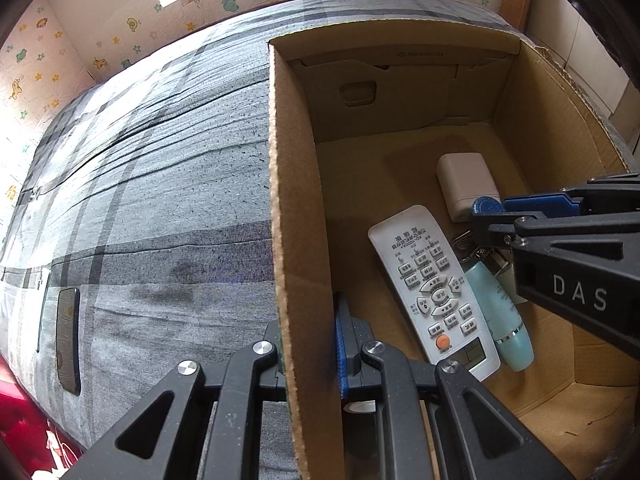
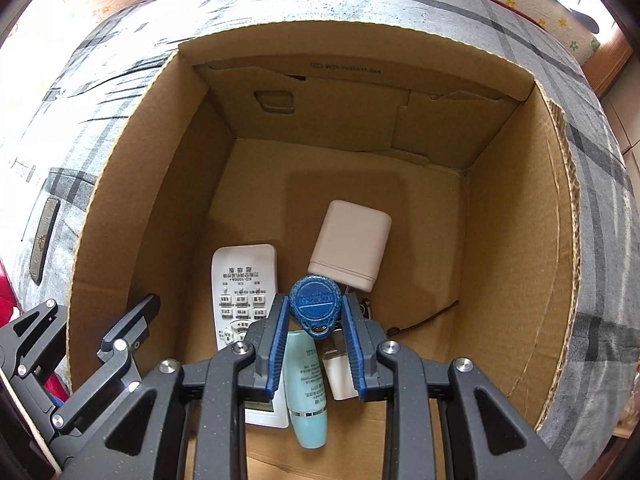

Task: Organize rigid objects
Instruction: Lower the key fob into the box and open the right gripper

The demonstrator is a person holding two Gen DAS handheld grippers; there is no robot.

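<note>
Right at my right gripper [image 2: 315,314], the blue pads are clamped on a round blue key fob [image 2: 315,307], held just above the floor of the cardboard box [image 2: 516,216], with metal keys dangling beneath it, partly hidden. Directly below the fob I see a pale teal tube [image 2: 307,392] lying flat, cap toward me, and touching its left side a white remote control [image 2: 243,280], buttons up. A small white block peeks out to the right of the tube, mostly covered by my finger, so I cannot tell what it is. A little farther in, a white rounded case [image 2: 350,244] rests on the box floor, just beyond the fob. A thin dark hairpin-like strip [image 2: 430,316] lies off to the right, apart from the rest. My left gripper [image 1: 310,344] is clenched on the near left wall of the box, one finger outside and one pad inside, pinching the cardboard edge. Outside that wall, a dark phone [image 1: 67,322] lies flat on the grey plaid bedspread [image 1: 160,184]. Beyond the bed runs a cream wall [image 1: 80,40] with cartoon animals and stars.
</note>
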